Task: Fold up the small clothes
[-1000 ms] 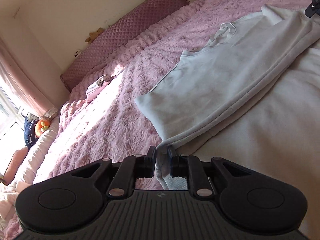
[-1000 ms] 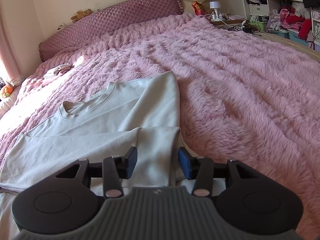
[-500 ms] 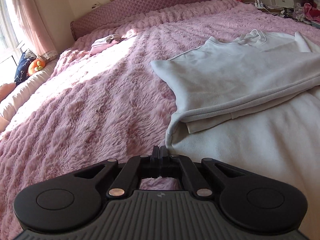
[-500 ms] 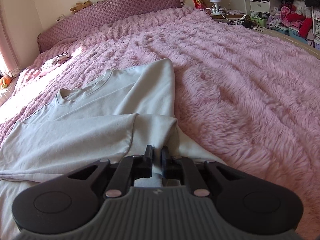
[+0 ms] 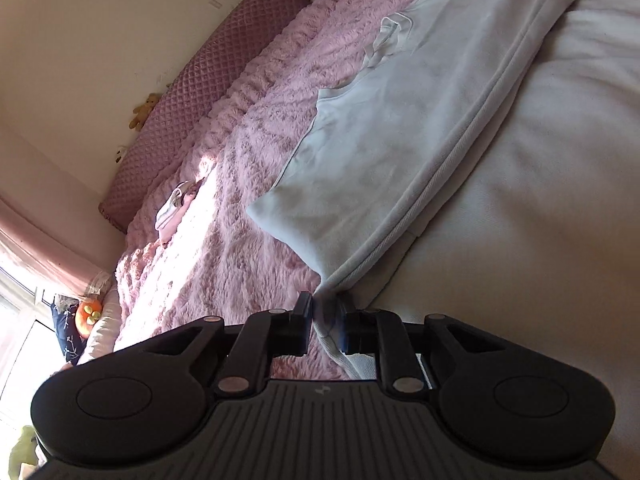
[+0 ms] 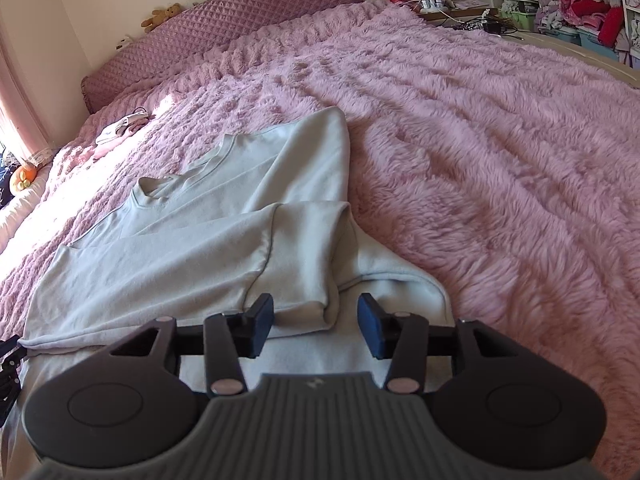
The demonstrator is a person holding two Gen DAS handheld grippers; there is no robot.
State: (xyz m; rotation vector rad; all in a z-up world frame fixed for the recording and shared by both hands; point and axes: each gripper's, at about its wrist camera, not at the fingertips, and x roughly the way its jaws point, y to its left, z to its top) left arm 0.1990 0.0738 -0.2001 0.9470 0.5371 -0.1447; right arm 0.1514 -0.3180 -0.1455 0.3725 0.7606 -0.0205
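1. The pale white long-sleeved cotton sweatshirt [image 6: 208, 248] lies spread on the fluffy pink fur bedspread [image 6: 480, 140], collar toward the headboard, with one sleeve folded across the body.
2. Your left gripper [image 5: 324, 320] has a narrow gap and its jaws are opening; a fold of the sweatshirt's left edge [image 5: 400, 160] runs between the pads. You cannot tell from this view whether the pads still press the cloth.
3. Your right gripper [image 6: 316, 322] stands fairly wide and its jaws are opening. The cuff end of the folded sleeve lies between and just ahead of the blue pads, and neither pad touches it.
4. In the right wrist view, the sweatshirt's right edge runs up from just beside the gripper toward the shoulder, bordering bare bedspread.
5. In the left wrist view, the scene is strongly tilted; the ribbed hem band crosses diagonally above the gripper.
6. A quilted mauve headboard cushion [image 6: 240, 20] lines the far side of the bed, with a small brown teddy bear [image 6: 160, 16] on top.
7. A small bundle of white and pink clothes [image 6: 120, 128] sits well apart from the sweatshirt, near the headboard.
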